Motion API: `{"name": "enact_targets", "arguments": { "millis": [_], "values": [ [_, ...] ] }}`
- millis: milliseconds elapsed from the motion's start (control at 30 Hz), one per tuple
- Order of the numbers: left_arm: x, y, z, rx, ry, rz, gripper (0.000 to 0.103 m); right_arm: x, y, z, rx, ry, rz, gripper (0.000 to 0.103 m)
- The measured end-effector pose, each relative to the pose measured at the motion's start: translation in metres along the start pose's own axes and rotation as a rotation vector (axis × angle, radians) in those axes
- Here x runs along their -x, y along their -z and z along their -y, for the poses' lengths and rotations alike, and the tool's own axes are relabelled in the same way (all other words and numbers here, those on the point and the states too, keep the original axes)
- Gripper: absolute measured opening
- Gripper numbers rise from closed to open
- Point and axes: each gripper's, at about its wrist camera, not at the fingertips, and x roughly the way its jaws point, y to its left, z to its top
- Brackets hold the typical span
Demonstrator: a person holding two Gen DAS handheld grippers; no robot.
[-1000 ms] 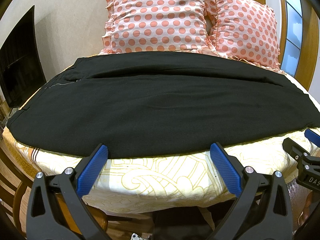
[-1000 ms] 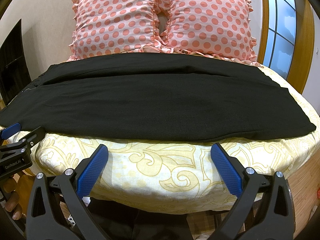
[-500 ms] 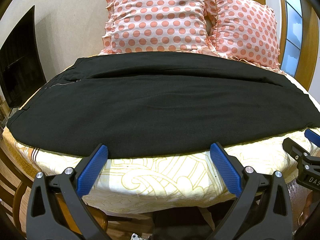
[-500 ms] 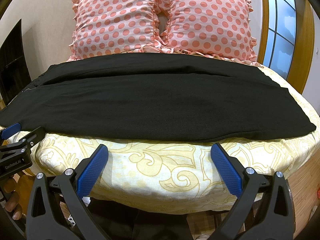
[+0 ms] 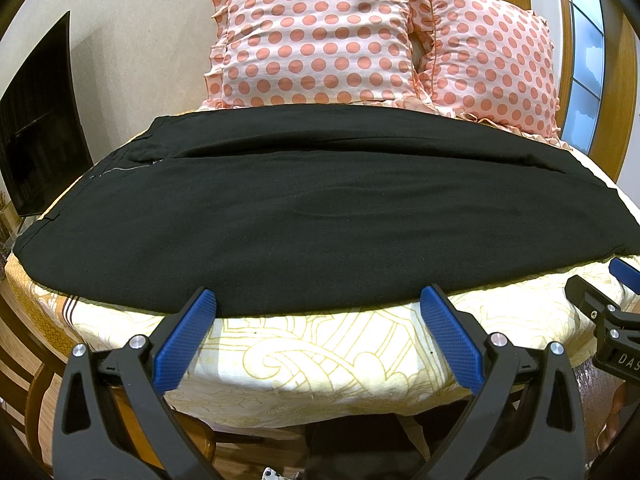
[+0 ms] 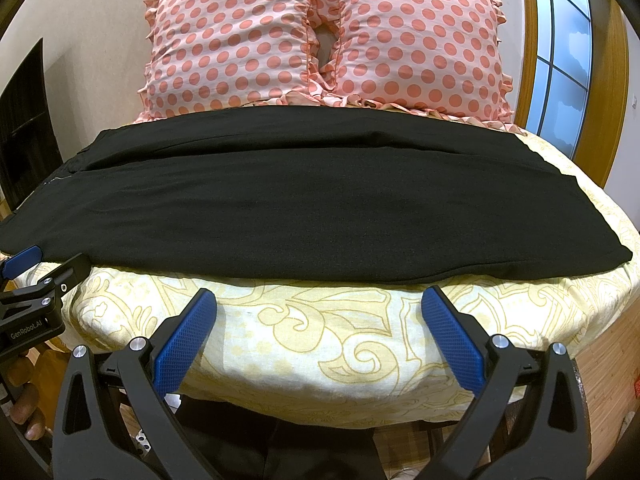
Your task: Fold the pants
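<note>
Item 1, far left: dark flat screen panel (image 5: 38, 148), rigid and glossy, standing off the bed's edge.

Item 2: my left gripper (image 5: 318, 338), black frame, blue ribbed pads, jaws spread wide and empty, its fingertips just at the near hem.

Item 3, the work: black woven pants (image 5: 320, 208), laid flat across the cream bedsheet with yellow scroll print (image 5: 320, 360), waistband and zip to the left, leg ends to the right. I judge them light, limp, matte and slightly grippy; they will sag and drag, so I would pinch the near edge at waist and cuff.

Item 4: two pink polka-dot ruffled pillows (image 6: 320, 40), soft, propped behind the pants.

Item 5: my right gripper (image 6: 318, 338), jaws likewise wide and empty, short of the cloth.
</note>
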Motion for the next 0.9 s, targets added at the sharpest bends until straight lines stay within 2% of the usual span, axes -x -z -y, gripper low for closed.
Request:
{"name": "enact_targets", "arguments": {
  "millis": [533, 733, 900],
  "values": [
    [0.0001, 0.0000, 0.0000, 0.000, 0.000, 0.001, 0.101, 0.0002, -0.0012, 0.0010, -0.001, 0.000, -0.001, 0.102],
    [-0.0005, -0.0006, -0.0002, -0.003, 0.002, -0.009, 0.101, 0.0008, 0.0053, 0.0019, -0.005, 0.009, 0.031, 0.102],
    [-0.0011, -0.0037, -0.0012, 0.002, 0.001, -0.016, 0.101, 0.0009, 0.0035, 0.0001, 0.006, -0.012, 0.028, 0.102]
  ]
}}
